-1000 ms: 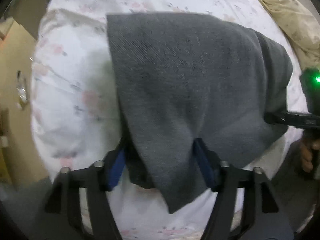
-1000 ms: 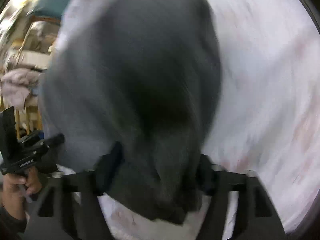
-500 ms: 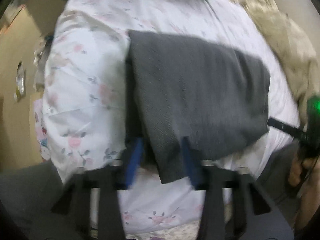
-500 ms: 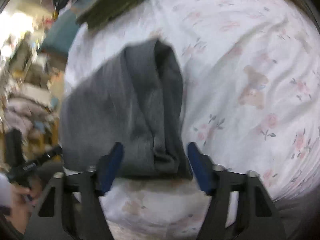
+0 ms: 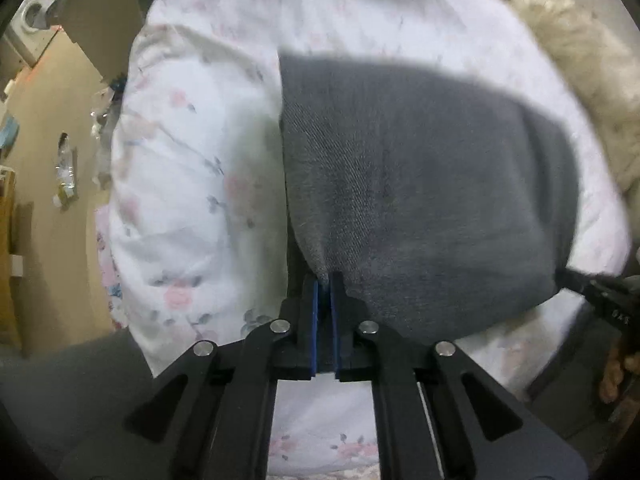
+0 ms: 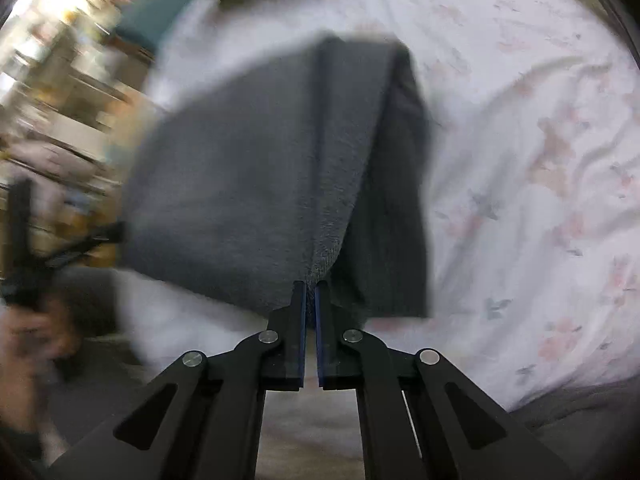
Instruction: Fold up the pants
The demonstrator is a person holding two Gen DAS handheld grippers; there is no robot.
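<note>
Pants [image 5: 420, 184] of grey knit cloth lay folded into a broad block on the bed, near its front edge, on a white sheet [image 5: 192, 184] printed with faint pink flowers. In the left wrist view the folded block spread from the middle to the right of the picture, its left edge straight and its right end rounded. The near hem rose to a small peak where the left gripper [image 5: 325, 280] had it pinched: the two blue-lined jaws stood pressed together with only a thin fold of the grey cloth between them. The right gripper [image 6: 310, 286] was likewise clamped on the pants' near edge, its jaws nearly touching around a narrow ridge of fabric that ran away from the tips. To the right of that ridge a darker layer of the cloth hung lower.

At the right edge of the left wrist view, the other tool's black body and the fingers of a hand [image 5: 618, 372] showed, blurred. A beige, fluffy blanket [image 5: 580, 52] lay at the far right of the bed. Blurred shelves [image 6: 60, 80] filled the left of the right wrist view.
</note>
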